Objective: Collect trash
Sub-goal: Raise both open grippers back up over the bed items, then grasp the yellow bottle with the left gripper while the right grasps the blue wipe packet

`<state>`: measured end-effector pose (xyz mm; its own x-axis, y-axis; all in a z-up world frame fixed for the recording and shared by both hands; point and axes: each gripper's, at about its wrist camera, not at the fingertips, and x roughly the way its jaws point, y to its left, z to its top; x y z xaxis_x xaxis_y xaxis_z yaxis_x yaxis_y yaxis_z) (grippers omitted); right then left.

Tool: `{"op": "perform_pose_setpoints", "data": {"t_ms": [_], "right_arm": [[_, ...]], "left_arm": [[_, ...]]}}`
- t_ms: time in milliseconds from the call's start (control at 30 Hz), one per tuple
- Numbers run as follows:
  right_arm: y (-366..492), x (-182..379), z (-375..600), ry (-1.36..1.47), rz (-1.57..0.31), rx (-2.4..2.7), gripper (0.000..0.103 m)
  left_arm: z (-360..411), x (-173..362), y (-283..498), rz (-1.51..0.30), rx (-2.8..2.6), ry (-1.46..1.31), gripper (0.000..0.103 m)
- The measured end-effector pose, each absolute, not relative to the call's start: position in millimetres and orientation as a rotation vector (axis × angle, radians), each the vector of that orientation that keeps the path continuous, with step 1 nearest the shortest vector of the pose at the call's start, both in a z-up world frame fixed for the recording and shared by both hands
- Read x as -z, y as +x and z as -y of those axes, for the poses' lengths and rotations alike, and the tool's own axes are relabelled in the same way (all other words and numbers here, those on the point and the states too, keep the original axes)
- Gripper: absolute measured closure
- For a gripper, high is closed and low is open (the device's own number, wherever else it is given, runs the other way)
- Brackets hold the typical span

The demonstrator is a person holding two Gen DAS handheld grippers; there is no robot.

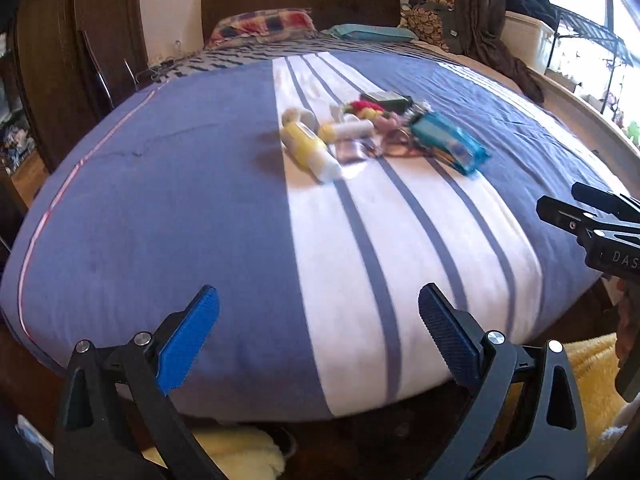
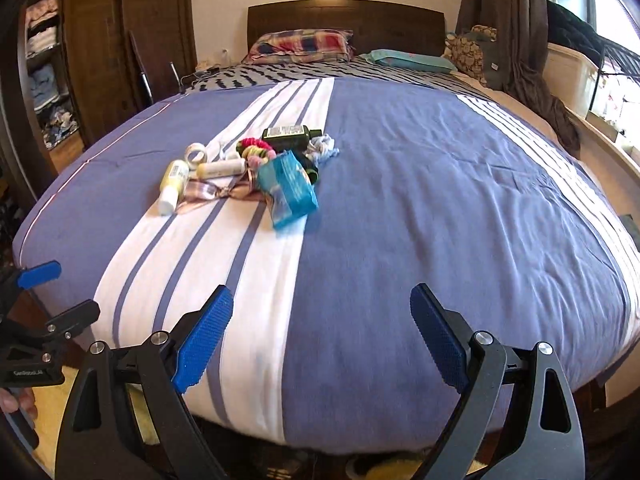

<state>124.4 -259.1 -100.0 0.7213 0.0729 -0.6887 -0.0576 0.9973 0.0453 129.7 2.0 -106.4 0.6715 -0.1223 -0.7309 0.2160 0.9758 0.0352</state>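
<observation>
A pile of small items lies on the bed's striped blue and white cover (image 2: pixel 400 220). It holds a yellow bottle (image 2: pixel 173 185), a cream tube (image 2: pixel 221 168), a tape roll (image 2: pixel 195 153), a dark green bottle (image 2: pixel 291 135), coloured hair ties (image 2: pixel 256 149), a blue plastic packet (image 2: pixel 289 189) and a crumpled cloth (image 2: pixel 323 147). The pile also shows in the left wrist view, with the yellow bottle (image 1: pixel 308 148) and the blue packet (image 1: pixel 448 142). My left gripper (image 1: pixel 318 334) is open and empty above the foot of the bed. My right gripper (image 2: pixel 322 334) is open and empty, to its right.
Pillows (image 2: pixel 300 46) lie by the dark headboard (image 2: pixel 344 20). A wardrobe (image 2: pixel 100 52) stands left of the bed. A curtain (image 2: pixel 516 40), a white bin (image 2: pixel 568 76) and a wire rack (image 1: pixel 592 48) stand to the right. A yellow fluffy rug (image 1: pixel 588 384) lies on the floor.
</observation>
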Motion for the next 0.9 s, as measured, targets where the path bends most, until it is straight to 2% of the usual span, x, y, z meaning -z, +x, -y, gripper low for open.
{"op": "perform_pose_setpoints", "data": {"t_ms": [133, 433, 500, 567, 633, 733, 767, 900], "right_arm": [[150.2, 102.9, 254.1, 0.024, -0.764, -0.092, 0.013], [192.2, 103.0, 245.2, 0.039, -0.752, -0.144, 0.03], [199.3, 102.6, 243.2, 0.039, -0.751, -0.154, 0.034], [207.0, 103.2, 241.2, 0.044, -0.753, -0.164, 0.035], [213.6, 105.2, 241.1, 0.045, -0.755, -0.165, 0.036], [222.4, 111.1, 241.6, 0.048, -0.771, -0.169, 0.039], [225.2, 113.9, 240.9, 0.047, -0.778, -0.17, 0.045], [233.9, 124.0, 237.9, 0.052, -0.81, -0.192, 0.056]], "left_arm": [[-4.8, 101.1, 166.0, -0.817, 0.155, 0.125, 0.008], [-3.3, 97.1, 247.5, -0.835, 0.132, 0.057, 0.01], [0.9, 98.8, 263.1, -0.845, 0.134, 0.05, 0.016], [4.6, 103.5, 279.3, -0.867, 0.135, 0.036, 0.03], [8.4, 108.0, 291.3, -0.886, 0.138, 0.031, 0.038], [13.6, 116.3, 306.0, -0.908, 0.144, 0.032, 0.042], [15.2, 119.6, 310.4, -0.919, 0.148, 0.032, 0.046], [18.2, 127.7, 318.3, -0.93, 0.15, 0.046, 0.054]]}}
